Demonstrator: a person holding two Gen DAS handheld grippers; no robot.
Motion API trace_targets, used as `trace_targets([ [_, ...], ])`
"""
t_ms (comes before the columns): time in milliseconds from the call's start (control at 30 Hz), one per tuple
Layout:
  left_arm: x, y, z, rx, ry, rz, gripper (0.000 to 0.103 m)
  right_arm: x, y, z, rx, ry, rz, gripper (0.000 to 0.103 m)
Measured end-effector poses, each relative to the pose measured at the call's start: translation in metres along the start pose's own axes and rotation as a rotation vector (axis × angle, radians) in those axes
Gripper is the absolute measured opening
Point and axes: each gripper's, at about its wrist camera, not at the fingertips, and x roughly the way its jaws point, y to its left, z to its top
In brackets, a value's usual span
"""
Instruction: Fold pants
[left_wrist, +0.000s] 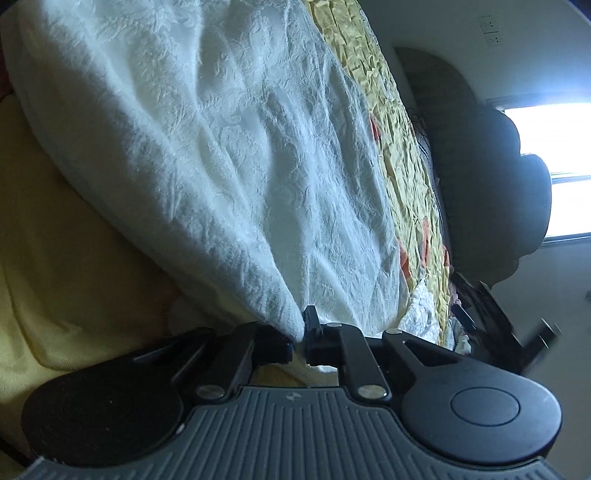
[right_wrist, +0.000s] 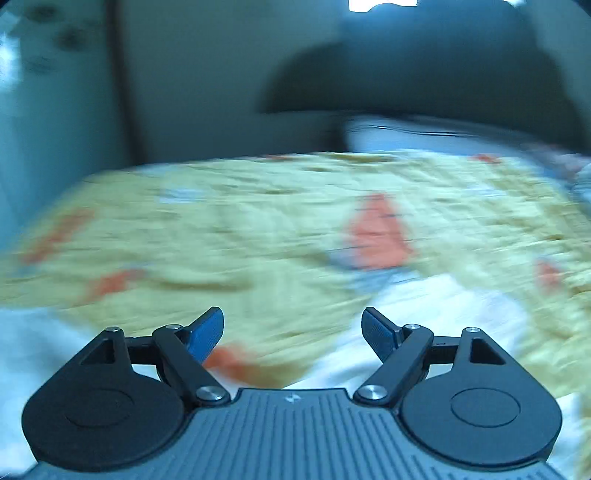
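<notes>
White textured pants (left_wrist: 229, 155) stretch across most of the left wrist view, over a yellow patterned bedcover (left_wrist: 399, 162). My left gripper (left_wrist: 300, 334) is shut on a pointed corner of the white pants, and the cloth fans out and away from the pinch. In the right wrist view, which is blurred, my right gripper (right_wrist: 292, 328) stands wide open with nothing between its blue-padded fingers (right_wrist: 207, 330). It hangs above the yellow bedcover (right_wrist: 258, 229); white cloth (right_wrist: 424, 325) lies under and to its right.
A dark rounded headboard (right_wrist: 424, 81) and a pale pillow (right_wrist: 424, 133) sit at the far end of the bed. A plain yellow sheet (left_wrist: 62, 266) lies left of the pants. A bright window (left_wrist: 557, 147) is on the right.
</notes>
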Motion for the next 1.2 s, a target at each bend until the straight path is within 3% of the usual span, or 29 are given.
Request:
trace_targets([
  [133,0.001,0.003,0.000,-0.006,0.007,-0.012,0.014,0.046,-0.022,0.013,0.064,0.147,-0.068,0.082],
  [267,0.002,0.007,0.000,-0.019,0.006,-0.029,0.014,0.075,-0.014,0.012,-0.051,0.293,-0.116,0.082],
  [367,0.003,0.007,0.001,-0.016,0.012,-0.034,0.014,0.082,-0.019,0.013,-0.054,0.320,-0.122,0.081],
  [500,0.004,0.012,0.004,-0.023,0.025,-0.049,0.014,0.084,-0.042,0.021,0.034,0.351,-0.125,0.066],
  [600,0.004,0.013,0.004,-0.022,0.024,-0.055,0.014,0.086,-0.049,0.023,0.065,0.368,-0.097,0.065],
  [667,0.005,0.013,0.004,-0.013,0.021,-0.055,0.014,0.089,-0.053,0.027,0.103,0.368,-0.068,0.054],
  [733,0.005,0.013,0.004,-0.013,0.021,-0.059,0.014,0.089,-0.053,0.029,0.109,0.367,-0.065,0.028],
  [767,0.006,0.013,0.004,-0.014,0.022,-0.061,0.014,0.088,-0.055,0.031,0.123,0.371,-0.060,0.024],
  [833,0.006,0.015,0.004,-0.015,0.024,-0.066,0.015,0.084,-0.062,0.032,0.165,0.365,-0.036,0.013],
  [900,0.006,0.015,0.004,-0.010,0.020,-0.071,0.015,0.074,-0.073,0.031,0.211,0.328,-0.003,0.009],
  [1067,0.007,0.016,0.003,0.004,0.015,-0.072,0.015,0.017,-0.103,0.031,0.325,0.167,0.105,0.007],
  [1200,0.008,0.016,0.004,0.004,0.019,-0.074,0.015,-0.058,-0.141,0.010,0.443,-0.002,0.208,0.007],
])
